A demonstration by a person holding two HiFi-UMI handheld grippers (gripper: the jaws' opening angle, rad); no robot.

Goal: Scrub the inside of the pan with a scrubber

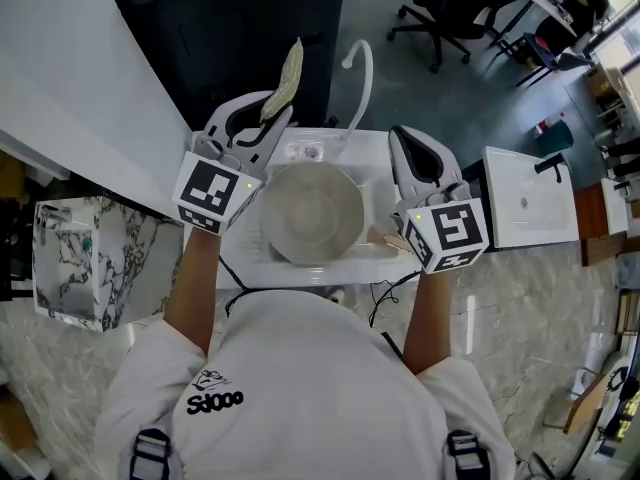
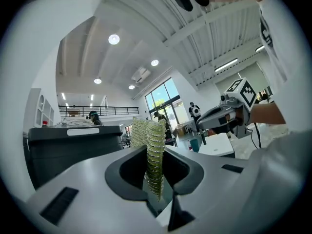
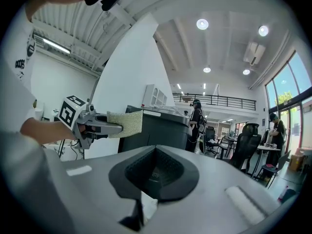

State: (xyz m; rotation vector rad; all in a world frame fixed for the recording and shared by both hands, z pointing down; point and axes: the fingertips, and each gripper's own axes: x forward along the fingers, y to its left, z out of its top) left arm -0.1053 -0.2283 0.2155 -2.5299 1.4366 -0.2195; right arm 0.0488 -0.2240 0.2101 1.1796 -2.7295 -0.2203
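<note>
A round pale grey pan (image 1: 312,213) sits in the white sink (image 1: 335,271), its tan handle (image 1: 385,238) pointing right. My left gripper (image 1: 274,120) is held above the sink's left back corner, tilted upward and shut on a flat yellow-green scrubber (image 1: 288,76) that sticks up past the jaws. The left gripper view shows the scrubber (image 2: 153,150) edge-on, pinched between the jaws. My right gripper (image 1: 418,156) hovers over the sink's right rim, shut with nothing in it. In the right gripper view, the left gripper and scrubber (image 3: 125,123) are at the left.
A curved white faucet (image 1: 361,76) rises behind the sink. A second white basin (image 1: 525,200) stands to the right and a marble block (image 1: 82,260) to the left. A white counter (image 1: 70,78) runs at the upper left; office chairs (image 1: 440,8) stand beyond.
</note>
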